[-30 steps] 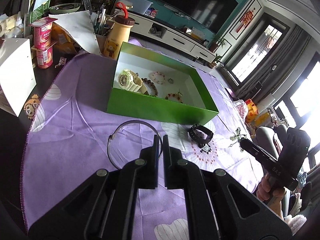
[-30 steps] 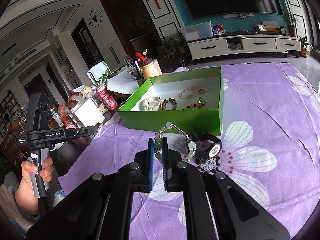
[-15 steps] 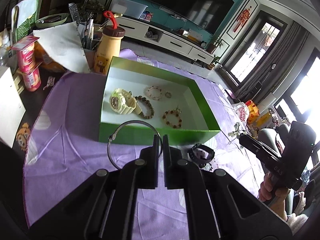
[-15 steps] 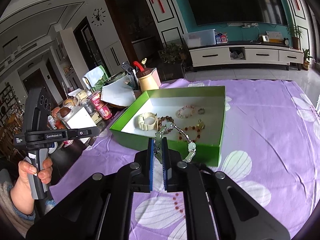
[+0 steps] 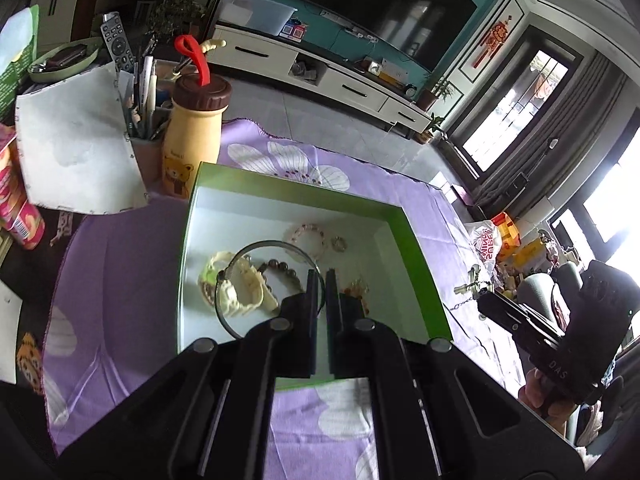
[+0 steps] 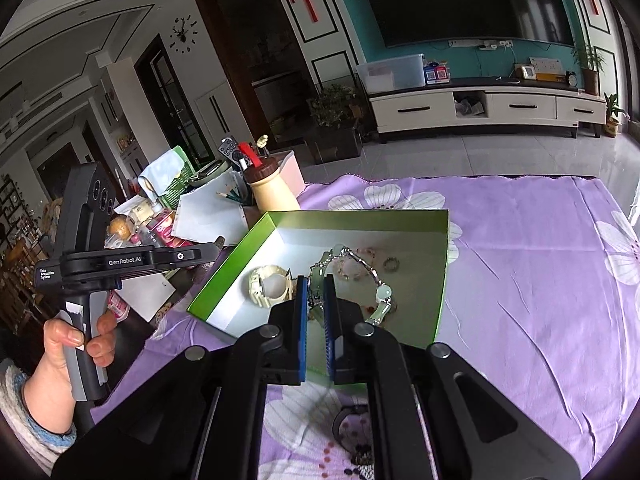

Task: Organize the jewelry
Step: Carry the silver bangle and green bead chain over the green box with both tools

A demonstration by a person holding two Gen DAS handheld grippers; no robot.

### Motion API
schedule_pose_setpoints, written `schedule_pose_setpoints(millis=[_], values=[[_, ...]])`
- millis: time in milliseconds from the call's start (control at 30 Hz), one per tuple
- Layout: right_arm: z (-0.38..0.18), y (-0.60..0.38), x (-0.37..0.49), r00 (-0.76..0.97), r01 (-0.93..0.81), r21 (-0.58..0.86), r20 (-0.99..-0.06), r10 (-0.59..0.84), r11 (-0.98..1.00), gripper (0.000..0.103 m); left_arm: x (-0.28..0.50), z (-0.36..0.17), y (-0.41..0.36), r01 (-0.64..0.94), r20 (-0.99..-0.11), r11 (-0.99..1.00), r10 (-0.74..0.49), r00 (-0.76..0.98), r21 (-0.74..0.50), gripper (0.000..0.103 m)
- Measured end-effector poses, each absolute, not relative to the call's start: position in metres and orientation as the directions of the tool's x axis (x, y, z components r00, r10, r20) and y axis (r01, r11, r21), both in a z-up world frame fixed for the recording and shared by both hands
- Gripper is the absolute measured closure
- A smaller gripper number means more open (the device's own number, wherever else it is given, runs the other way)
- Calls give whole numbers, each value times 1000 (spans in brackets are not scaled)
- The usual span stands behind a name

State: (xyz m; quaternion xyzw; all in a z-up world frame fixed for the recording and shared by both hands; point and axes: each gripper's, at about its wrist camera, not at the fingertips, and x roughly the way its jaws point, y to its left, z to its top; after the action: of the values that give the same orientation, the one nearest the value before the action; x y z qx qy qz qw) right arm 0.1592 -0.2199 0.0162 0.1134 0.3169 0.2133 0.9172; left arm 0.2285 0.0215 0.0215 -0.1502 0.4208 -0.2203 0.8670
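My left gripper is shut on a thin silver bangle and holds it above the open green box. Inside the box lie a cream watch, a dark bead bracelet, a pink bead bracelet, a ring and an amber bracelet. My right gripper is shut on a silver and jade bracelet, which hangs over the same green box. A black bracelet lies on the purple cloth below the right gripper.
The box sits on a purple flowered tablecloth. Behind it stand a yellow bear bottle, a pen holder, a white paper sheet and pink cups. The other gripper's handle shows at the right.
Both grippers have moved forward and up, from above the cloth to above the green box, each still holding its piece. The black bracelet stayed on the cloth.
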Motion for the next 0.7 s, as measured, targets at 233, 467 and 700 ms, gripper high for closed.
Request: schedule_pose_setpoints(millis=[233, 467, 700], values=[[6, -220, 204, 680, -270, 363, -583, 444, 892, 96, 275, 10, 8, 218, -692, 867, -492, 529, -449, 100], [-9, -218, 236, 644, -226, 360, -642, 416, 905, 96, 312, -2, -4, 194, -728, 892, -447, 520, -409, 100], [-28, -216, 268, 588, -174, 342, -716, 376, 923, 96, 339, -20, -15, 172, -769, 912, -406, 494, -372, 99]])
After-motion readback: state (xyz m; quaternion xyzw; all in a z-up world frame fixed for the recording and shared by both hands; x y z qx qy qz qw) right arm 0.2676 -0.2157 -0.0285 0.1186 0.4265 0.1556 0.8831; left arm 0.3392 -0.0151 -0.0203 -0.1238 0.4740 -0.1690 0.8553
